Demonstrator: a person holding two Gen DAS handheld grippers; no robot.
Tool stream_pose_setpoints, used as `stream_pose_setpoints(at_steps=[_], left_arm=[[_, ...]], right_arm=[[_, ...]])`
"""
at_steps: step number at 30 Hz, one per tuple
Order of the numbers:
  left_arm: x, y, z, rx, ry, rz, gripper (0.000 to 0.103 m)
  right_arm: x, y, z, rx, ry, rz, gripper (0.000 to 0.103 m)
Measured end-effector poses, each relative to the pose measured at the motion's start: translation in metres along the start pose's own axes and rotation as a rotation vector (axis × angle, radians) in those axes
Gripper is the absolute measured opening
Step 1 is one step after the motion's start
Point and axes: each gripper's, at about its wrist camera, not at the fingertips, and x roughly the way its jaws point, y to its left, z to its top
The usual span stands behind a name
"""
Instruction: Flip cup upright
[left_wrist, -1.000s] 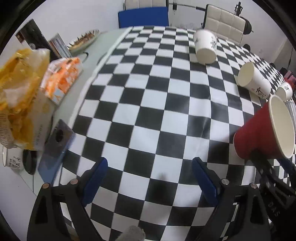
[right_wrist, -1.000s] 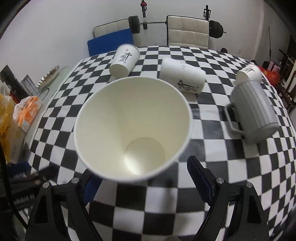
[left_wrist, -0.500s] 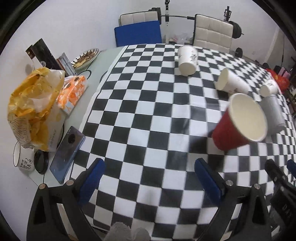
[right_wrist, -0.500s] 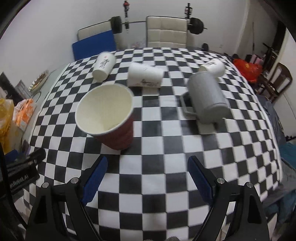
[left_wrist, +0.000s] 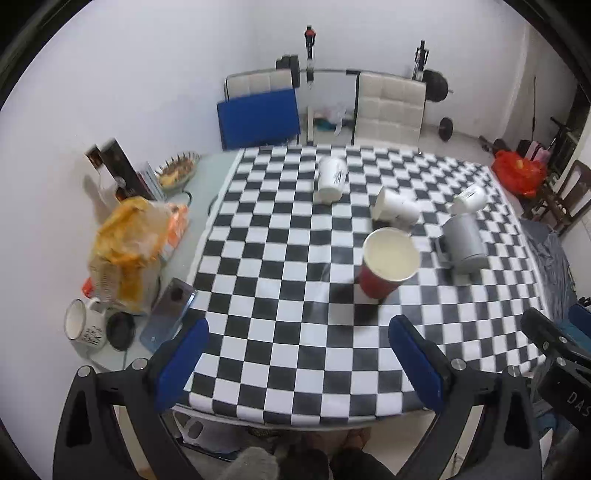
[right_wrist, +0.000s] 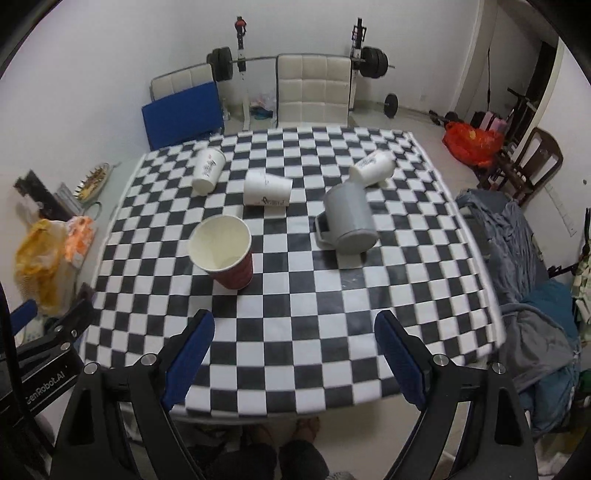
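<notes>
The red cup (right_wrist: 225, 253) stood upright on the checkered tablecloth (right_wrist: 295, 317), mouth up, with nothing touching it. One second before, the same cup had filled the right wrist view, its rim directly between the right gripper's fingers; half a second before, it was already standing free on the cloth. Both cameras had since drawn back, so that the near table edge came into view. Judged from this, the flip of the red cup was complete and the release had been made.

Position: in the right wrist view the red cup lay at about 10 o'clock from the frame centre; in the left wrist view the cup (left_wrist: 388, 260) lay at about 2 o'clock.

Other vessels were not upright. Three white paper cups (right_wrist: 267, 190) lay on their sides toward 12 o'clock, and a grey mug (right_wrist: 347, 223) lay on its side at about 3 o'clock from the red cup. If the task covers these, work remained.

Tongs:
- Right gripper (right_wrist: 295, 343): jaws spread wide, holding nothing, touching nothing, well apart from the red cup.
- Left gripper (left_wrist: 299, 354): jaws spread wide, empty, clear of the table.
</notes>
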Motion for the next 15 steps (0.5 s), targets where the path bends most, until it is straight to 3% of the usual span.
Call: stream_pose_setpoints(at_steps=[7,15], left_arm=[[-0.076,0.001,0.001,-0.010,-0.086,-0.005,0.100],[-0.116,0.004,0.000,-0.030,-0.094,-0.017,0.100]], right_arm=[[-0.085,-0.008,0.000,-0.006,-0.073,0.008,0.091],[-0.153,-0.007,-0.002,-0.033,-0.113,0.007,0.091]])
